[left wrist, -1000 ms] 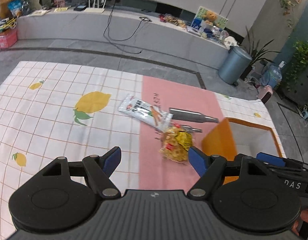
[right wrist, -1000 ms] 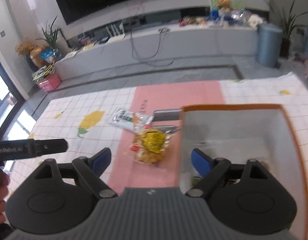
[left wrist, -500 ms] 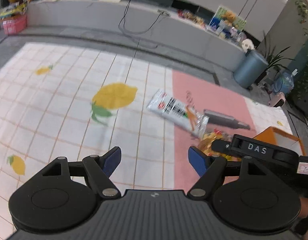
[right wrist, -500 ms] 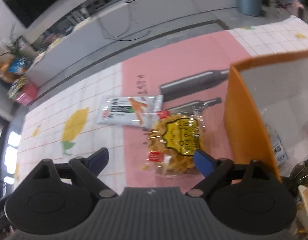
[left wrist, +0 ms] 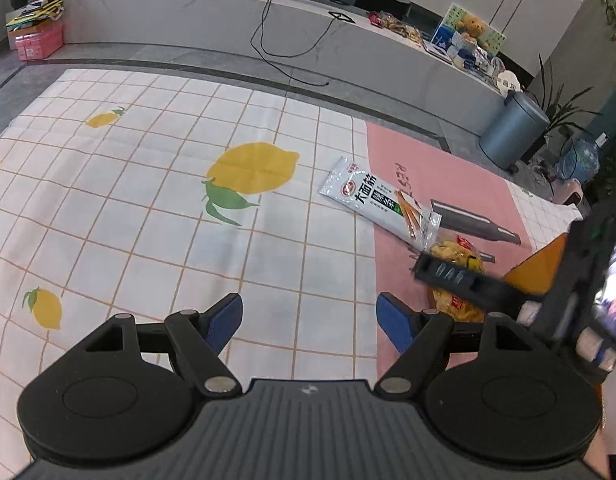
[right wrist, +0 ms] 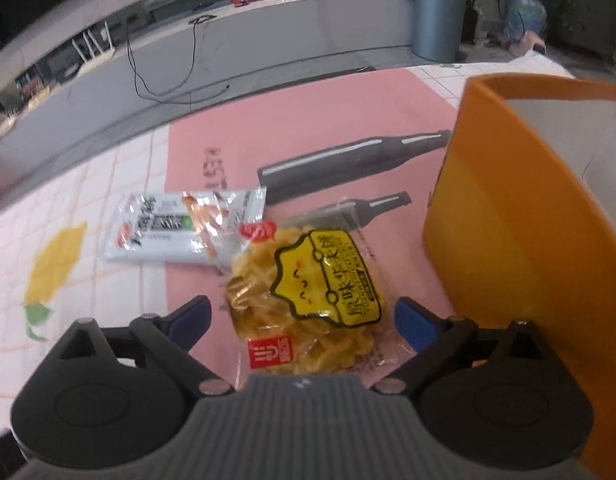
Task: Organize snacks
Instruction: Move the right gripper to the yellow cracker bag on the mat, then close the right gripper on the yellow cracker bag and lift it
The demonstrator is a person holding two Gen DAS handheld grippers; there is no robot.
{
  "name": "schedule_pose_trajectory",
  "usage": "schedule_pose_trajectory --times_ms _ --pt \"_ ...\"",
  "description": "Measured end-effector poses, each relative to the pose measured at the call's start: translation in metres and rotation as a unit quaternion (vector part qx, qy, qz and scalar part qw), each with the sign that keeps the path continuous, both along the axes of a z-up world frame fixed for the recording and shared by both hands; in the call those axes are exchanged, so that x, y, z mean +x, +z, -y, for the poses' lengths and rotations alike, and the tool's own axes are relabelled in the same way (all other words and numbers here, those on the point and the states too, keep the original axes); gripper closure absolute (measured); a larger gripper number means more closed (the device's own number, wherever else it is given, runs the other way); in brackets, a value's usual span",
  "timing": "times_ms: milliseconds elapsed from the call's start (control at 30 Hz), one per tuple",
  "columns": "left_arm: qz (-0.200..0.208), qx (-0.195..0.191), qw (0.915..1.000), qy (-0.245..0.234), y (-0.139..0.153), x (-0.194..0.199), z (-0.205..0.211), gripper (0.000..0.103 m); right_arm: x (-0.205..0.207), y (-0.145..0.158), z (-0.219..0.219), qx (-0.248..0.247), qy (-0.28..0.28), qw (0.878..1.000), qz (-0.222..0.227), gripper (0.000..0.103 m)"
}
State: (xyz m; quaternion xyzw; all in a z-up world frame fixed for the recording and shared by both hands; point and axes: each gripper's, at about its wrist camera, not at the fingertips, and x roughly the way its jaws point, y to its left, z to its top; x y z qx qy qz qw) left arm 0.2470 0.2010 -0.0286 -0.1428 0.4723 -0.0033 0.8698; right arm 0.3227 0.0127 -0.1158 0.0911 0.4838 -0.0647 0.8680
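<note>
The right gripper is down low over the yellow snack bag now, much closer than a moment ago. Its jaws have just been opening and now stand spread wide, with the bag lying between them. The blue pads do not press on the bag yet. So the grab looks ready to happen, but it is not done.

The left gripper hangs over the checked cloth with its jaws spread and nothing between them.

The yellow snack bag lies on the pink mat. A little farther, the white snack packet lies across the edge of the mat and touches the yellow bag at one corner. If the bag is pulled, the packet may slide along.

Just beside the bag on the right stands the orange box. Its wall is tall and close to the right pad, so the bag must go up and over it.

Far back are a grey bin and a long grey bench.
</note>
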Motion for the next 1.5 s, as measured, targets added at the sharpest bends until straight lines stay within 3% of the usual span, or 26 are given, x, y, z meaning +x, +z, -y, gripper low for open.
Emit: schedule_pose_trajectory --times_ms 133,300,500,633,733,800,967,1100,1500 --pt "0.004 -0.003 1.0000 0.003 0.004 -0.001 -0.003 0.014 -0.019 0.000 -0.005 0.021 0.062 0.998 0.016 0.007" --pt "-0.001 -0.015 0.9999 0.007 0.006 -0.004 -0.010 0.014 -0.040 -0.001 -0.016 0.013 0.141 0.990 0.005 0.007" --pt "0.001 -0.022 0.9997 0.014 0.009 -0.010 -0.016 0.014 -0.059 0.010 -0.006 0.047 0.161 0.986 0.007 0.011" --pt "0.003 -0.023 0.9996 0.014 0.012 -0.011 -0.019 0.014 -0.062 0.025 -0.014 -0.046 0.179 0.981 0.066 0.006" --pt "0.007 -0.026 0.9996 0.011 0.013 -0.012 -0.019 0.014 -0.045 0.022 -0.020 -0.111 0.180 0.974 0.080 0.003" --pt "0.007 -0.026 0.9996 0.009 0.013 -0.012 -0.019 0.014 -0.031 0.016 -0.023 -0.126 0.169 0.975 0.075 0.003" --pt "0.004 -0.026 0.9996 0.005 0.013 -0.012 -0.019 0.014 -0.001 0.004 -0.020 -0.089 0.143 0.984 0.060 0.003" --pt "0.004 -0.027 0.9996 0.005 0.013 -0.012 -0.020 0.014 0.015 -0.012 -0.023 -0.106 0.138 0.984 0.046 0.003" --pt "0.004 -0.022 0.9997 0.012 0.014 -0.014 -0.021 0.014 -0.034 -0.009 -0.040 -0.074 0.252 0.963 0.056 0.003"
